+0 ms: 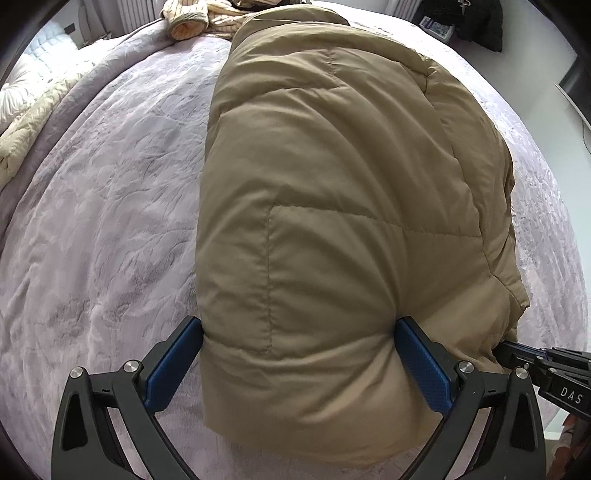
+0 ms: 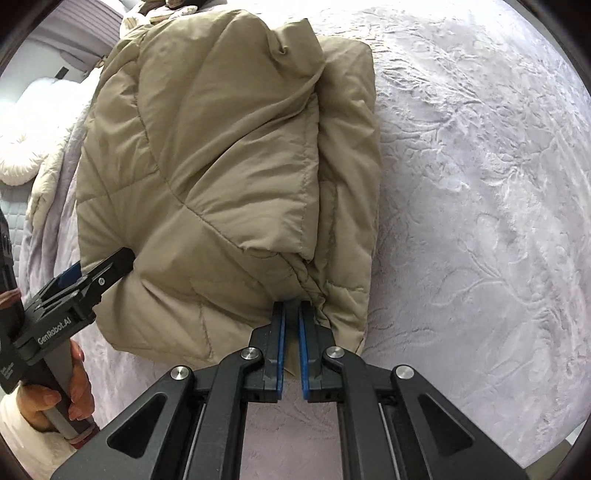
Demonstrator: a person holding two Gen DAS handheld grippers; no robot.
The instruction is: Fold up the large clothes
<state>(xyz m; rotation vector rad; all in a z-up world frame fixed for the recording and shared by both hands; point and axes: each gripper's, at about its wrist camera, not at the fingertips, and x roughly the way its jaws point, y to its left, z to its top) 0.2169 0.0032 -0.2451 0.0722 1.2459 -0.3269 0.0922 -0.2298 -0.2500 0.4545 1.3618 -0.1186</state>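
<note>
A khaki padded jacket [image 1: 332,184] lies folded lengthwise on the bed; it also shows in the right wrist view [image 2: 221,166]. My left gripper [image 1: 299,343] is wide open, its blue pads on either side of the jacket's thick near end and pressing into it. In the right wrist view the left gripper [image 2: 85,277] sits at the jacket's near left corner. My right gripper [image 2: 291,314] is shut on a pinch of the jacket's near right edge. The right gripper [image 1: 524,354] shows at the jacket's right corner in the left wrist view.
The bed is covered by a pale lilac embossed bedspread [image 2: 480,184]. A cream striped garment [image 1: 199,18] lies at the far end. White pillows [image 2: 22,147] and a beige quilt [image 1: 29,122] lie along the left side. Dark items [image 1: 469,22] stand beyond the bed.
</note>
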